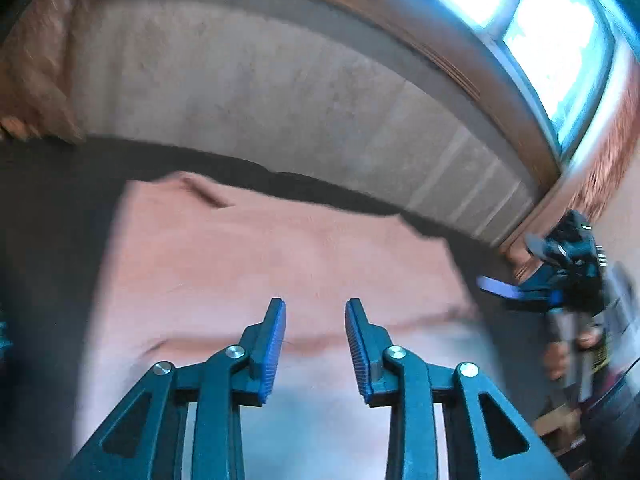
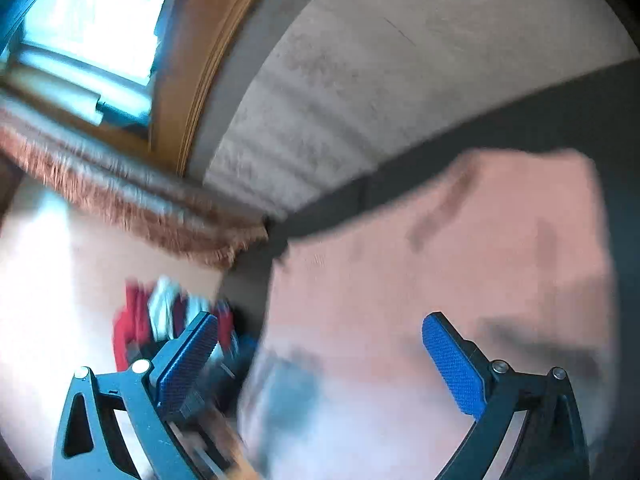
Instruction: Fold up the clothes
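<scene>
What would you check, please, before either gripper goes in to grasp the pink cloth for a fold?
1. Left gripper open and empty: ok.
2. Right gripper open and empty: ok, jaws wide apart.
3. Pink cloth lying flat on the dark surface: mostly ok; a crease shows near its far edge.
4. Cloth edges findable: cannot tell, both views are blurred.
5. Grippers apart from each other: ok; the right one shows beyond the cloth's right side in the left wrist view.
6. Red item off the cloth: ok.
</scene>
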Tool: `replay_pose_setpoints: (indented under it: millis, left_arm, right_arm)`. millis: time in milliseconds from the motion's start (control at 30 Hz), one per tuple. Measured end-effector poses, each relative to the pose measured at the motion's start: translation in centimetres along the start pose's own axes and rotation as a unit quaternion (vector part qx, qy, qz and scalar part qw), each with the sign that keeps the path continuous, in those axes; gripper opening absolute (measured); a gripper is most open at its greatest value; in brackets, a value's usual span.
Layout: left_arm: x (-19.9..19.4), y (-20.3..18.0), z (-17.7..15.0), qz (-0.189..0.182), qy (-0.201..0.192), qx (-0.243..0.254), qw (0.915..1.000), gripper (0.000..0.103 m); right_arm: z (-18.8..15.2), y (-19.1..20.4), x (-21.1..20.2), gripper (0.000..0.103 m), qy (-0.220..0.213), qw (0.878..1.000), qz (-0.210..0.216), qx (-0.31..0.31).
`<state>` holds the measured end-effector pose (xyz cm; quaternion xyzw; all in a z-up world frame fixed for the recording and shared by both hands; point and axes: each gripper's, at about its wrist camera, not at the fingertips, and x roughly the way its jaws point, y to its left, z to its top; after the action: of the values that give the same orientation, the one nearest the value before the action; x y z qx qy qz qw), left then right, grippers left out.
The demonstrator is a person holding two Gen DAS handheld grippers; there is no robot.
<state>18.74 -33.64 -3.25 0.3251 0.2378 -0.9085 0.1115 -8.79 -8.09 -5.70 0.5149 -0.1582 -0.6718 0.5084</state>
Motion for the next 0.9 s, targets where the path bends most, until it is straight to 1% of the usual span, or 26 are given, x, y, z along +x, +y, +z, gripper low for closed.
replay_pose_setpoints:
  millis: [33,67,100,167,233,267,300,367,433,500,567,600,667,733,800,833,900]
  left_arm:
    - [-1.8,0.4,-1.4,0.017,-0.002,0.01,0.9998,0.031]
    - [-3.3,1.2,-3.0,0.022,0.002,0.001,0.9998,0.031]
    - [-4.7,2.0,-4.5,0.028,0.004,-0.008,0.9996,0.032]
    - [-7.3,3.7,-7.2,0.054,0.004,-0.024,0.9982,0.033]
    - [-9.3,5.6,-9.9,0.087,0.007,-0.046,0.9951,0.036]
    - [-10.1,6.6,-11.1,0.099,0.009,-0.063,0.9931,0.038]
    - [-10.9,7.6,-12.3,0.109,0.011,-0.08,0.9908,0.038]
    - [-12.0,8.9,-14.3,0.112,0.015,-0.107,0.9878,0.039]
    - [-12.9,10.0,-16.4,0.111,0.02,-0.13,0.985,0.04]
    - [-13.4,10.2,-18.0,0.109,0.029,-0.132,0.9848,0.043]
    - [-13.6,10.1,-18.9,0.104,0.039,-0.121,0.9864,0.047]
    - [-13.7,10.1,-19.3,0.102,0.043,-0.116,0.9871,0.049]
    - [-13.3,10.0,-19.3,0.098,0.048,-0.113,0.9875,0.05]
    - [-12.9,10.0,-18.9,0.089,0.046,-0.118,0.9879,0.05]
    - [-12.4,9.8,-18.5,0.072,0.045,-0.122,0.9889,0.05]
    - [-12.0,9.5,-18.3,0.066,0.046,-0.121,0.9894,0.052]
    - [-11.0,8.6,-18.1,0.081,0.046,-0.108,0.9897,0.06]
  right_arm:
    - [-2.2,-1.0,-2.0,0.103,0.005,1.0,-0.027,-0.001]
    - [-4.1,-2.4,-3.8,0.103,0.007,0.999,-0.052,0.01]
    - [-5.9,-3.7,-5.4,0.103,0.005,0.997,-0.068,0.023]
    - [-9.9,-6.6,-9.1,0.102,0.003,0.994,-0.098,0.052]
    - [-12.7,-8.2,-11.6,0.099,-0.006,0.993,-0.1,0.069]
    - [-14.3,-8.8,-12.8,0.096,-0.013,0.993,-0.094,0.077]
    - [-15.4,-9.1,-13.3,0.094,-0.015,0.993,-0.081,0.082]
    - [-17.5,-9.3,-14.1,0.093,-0.029,0.994,-0.046,0.092]
    - [-18.3,-8.3,-13.1,0.092,-0.026,0.995,-0.014,0.091]
    - [-19.1,-7.4,-11.7,0.093,-0.005,0.997,0.011,0.079]
    - [-19.8,-6.5,-10.4,0.094,0.019,0.998,0.029,0.06]
    - [-19.9,-6.0,-10.2,0.099,0.021,0.998,0.025,0.045]
    - [-19.8,-5.4,-10.0,0.103,0.019,0.999,0.025,0.036]
    - [-19.9,-5.0,-10.1,0.103,0.018,0.999,0.018,0.026]
    - [-20.4,-4.3,-9.9,0.103,0.017,1.0,0.004,-0.003]
    - [-20.7,-3.9,-9.8,0.103,0.015,1.0,-0.004,-0.019]
    - [-21.3,-3.2,-9.4,0.103,0.015,0.999,-0.021,-0.042]
